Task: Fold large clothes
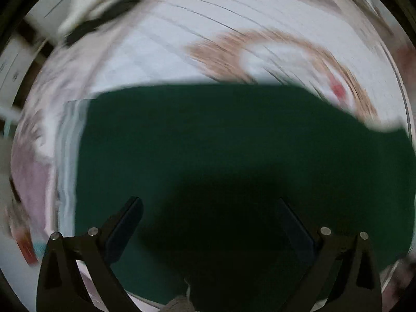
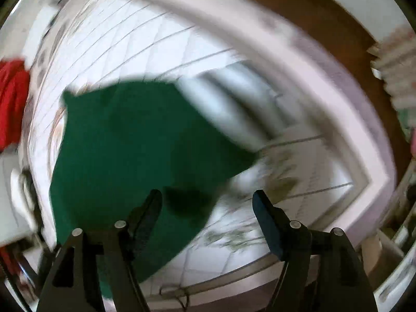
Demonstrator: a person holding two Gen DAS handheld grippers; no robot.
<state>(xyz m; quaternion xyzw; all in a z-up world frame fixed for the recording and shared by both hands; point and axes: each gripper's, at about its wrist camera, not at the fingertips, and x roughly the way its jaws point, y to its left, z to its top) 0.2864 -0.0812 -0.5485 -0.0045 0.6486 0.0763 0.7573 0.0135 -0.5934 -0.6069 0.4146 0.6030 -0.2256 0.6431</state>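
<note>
A dark green garment lies flat on a white quilted bedspread; both views are blurred by motion. My left gripper is open and empty, its fingers spread wide just above the green cloth. In the right wrist view the same green garment lies left of centre, with a pale striped part at its right edge. My right gripper is open and empty, its left finger over the garment's near edge and its right finger over the bedspread.
A red cloth lies at the far left of the bed. A brown floor runs beyond the bed's edge, with a stack of pale items at the right. A tan ring pattern marks the bedspread.
</note>
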